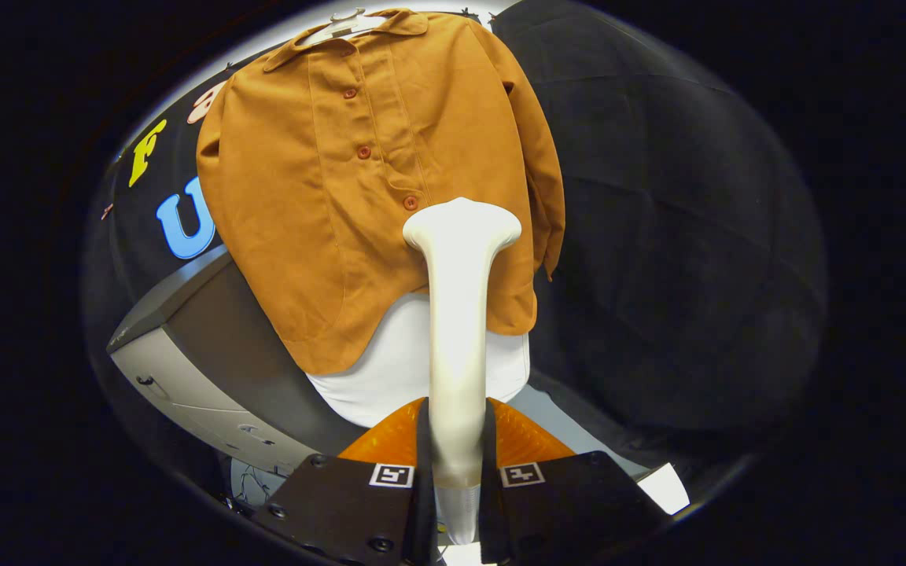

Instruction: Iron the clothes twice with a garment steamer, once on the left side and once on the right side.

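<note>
Currently the gripper [457, 479] has its fingers [343, 503] clenched on the handle of a white steamer [459, 314], which rises between them. Its head lies against the lower right front of an orange-brown buttoned shirt [327, 181] on a hanger [339, 23]. Below the hem shows a white board [390, 369]; a grey worktop [209, 354] stands to the left.

The tool [457, 472] has screwed plates bearing square markers.
</note>
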A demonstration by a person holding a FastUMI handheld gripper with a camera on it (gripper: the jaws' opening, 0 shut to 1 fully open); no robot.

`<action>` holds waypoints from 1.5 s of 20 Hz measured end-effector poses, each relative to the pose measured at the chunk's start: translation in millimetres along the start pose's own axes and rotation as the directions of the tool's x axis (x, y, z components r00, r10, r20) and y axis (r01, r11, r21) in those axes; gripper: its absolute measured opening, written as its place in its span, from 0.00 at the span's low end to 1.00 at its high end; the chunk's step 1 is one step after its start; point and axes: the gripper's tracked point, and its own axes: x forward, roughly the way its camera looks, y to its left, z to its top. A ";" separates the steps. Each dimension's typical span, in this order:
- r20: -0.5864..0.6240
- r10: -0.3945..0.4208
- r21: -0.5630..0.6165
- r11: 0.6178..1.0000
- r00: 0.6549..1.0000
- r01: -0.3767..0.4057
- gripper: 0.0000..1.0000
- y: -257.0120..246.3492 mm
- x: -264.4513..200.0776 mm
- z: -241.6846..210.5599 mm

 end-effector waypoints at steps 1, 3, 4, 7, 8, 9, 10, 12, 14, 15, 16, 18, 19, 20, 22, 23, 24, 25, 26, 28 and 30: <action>-0.015 -0.002 0.002 1.000 1.000 0.002 0.25 -0.4 -1.6 -7.6; -0.039 -0.006 0.001 1.000 0.999 0.006 0.25 1.2 -4.6 -20.6; -0.049 -0.006 0.000 1.000 0.999 0.006 0.25 2.4 -6.7 -25.9; -0.072 -0.007 -0.014 1.000 0.997 0.006 0.25 7.7 -15.9 -40.1; -0.075 -0.009 -0.017 1.000 0.997 0.008 0.25 9.2 -19.3 -42.3; -0.074 -0.012 -0.018 1.000 0.997 0.011 0.25 10.3 -24.3 -45.0; -0.071 -0.017 -0.017 1.000 0.997 0.016 0.25 12.1 -29.2 -45.8; -0.055 -0.021 -0.013 1.000 0.998 0.020 0.25 18.8 -41.8 -47.2; -0.033 -0.015 -0.021 1.000 0.999 0.015 0.25 29.4 -53.0 -46.3; -0.018 -0.009 -0.029 1.000 1.000 0.008 0.25 36.4 -60.9 -44.5; -0.005 -0.002 -0.035 0.999 1.000 0.002 0.25 42.7 -67.1 -41.5; 0.024 0.016 -0.048 0.999 1.000 -0.015 0.25 58.1 -80.2 -34.1; 0.039 0.023 -0.056 0.998 0.999 -0.021 0.25 65.0 -86.8 -29.1; 0.054 0.030 -0.063 0.998 0.998 -0.027 0.25 72.1 -92.5 -23.1; 0.089 0.046 -0.073 0.997 0.995 -0.039 0.25 86.4 -104.7 -6.9; 0.110 0.050 -0.079 0.996 0.993 -0.042 0.25 92.9 -111.1 2.7; 0.134 0.054 -0.086 0.995 0.990 -0.043 0.25 99.2 -117.2 13.7; 0.160 0.060 -0.095 0.994 0.985 -0.046 0.25 107.2 -123.5 26.5; 0.190 0.067 -0.104 0.993 0.979 -0.048 0.25 113.9 -130.0 40.3; 0.245 0.088 -0.116 0.991 0.966 -0.061 0.25 130.1 -142.2 70.4; 0.290 0.104 -0.123 0.990 0.951 -0.071 0.25 147.4 -155.7 94.9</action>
